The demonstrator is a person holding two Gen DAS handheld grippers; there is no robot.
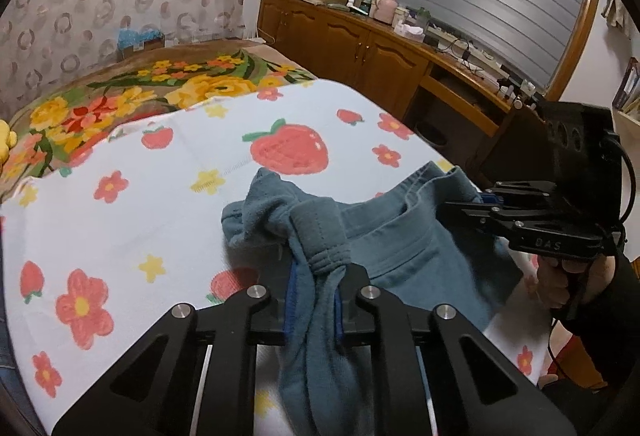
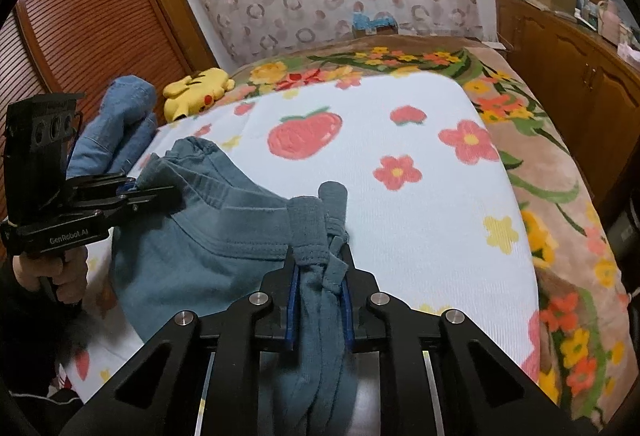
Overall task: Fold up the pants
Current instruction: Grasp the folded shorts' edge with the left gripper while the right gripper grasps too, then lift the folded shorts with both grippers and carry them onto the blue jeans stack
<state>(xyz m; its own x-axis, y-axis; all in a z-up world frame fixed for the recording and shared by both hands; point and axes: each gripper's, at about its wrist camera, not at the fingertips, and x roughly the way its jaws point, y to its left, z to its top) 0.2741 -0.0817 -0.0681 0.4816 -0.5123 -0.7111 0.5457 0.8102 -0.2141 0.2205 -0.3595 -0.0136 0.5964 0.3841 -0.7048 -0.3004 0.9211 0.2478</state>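
- The left gripper (image 1: 314, 300) is clamped on a bunched cuff or corner of the blue-grey pants (image 1: 400, 248). The cloth is wadded thick between the blue pads, so I judge that only the outer layer may be truly held and an inner layer could slip out when pulled.
- The right gripper (image 2: 320, 296) is likewise closed on a gathered, knotted-looking bunch of the pants (image 2: 208, 248). If one hand pulls harder than the other, the fold could come out skewed.
- Between the two grips the pants hang and drape over the near edge of the strawberry-print sheet (image 2: 400, 204). The slack middle could drag and rumple as it is carried.
- The sheet lies loose on the floral blanket (image 2: 540, 140); dragging the pants could shift it.
- Farther off, the denim garment (image 2: 120, 124) and the yellow plush toy (image 2: 196, 88) sit at the sheet's left edge, and a wide swing might catch them.
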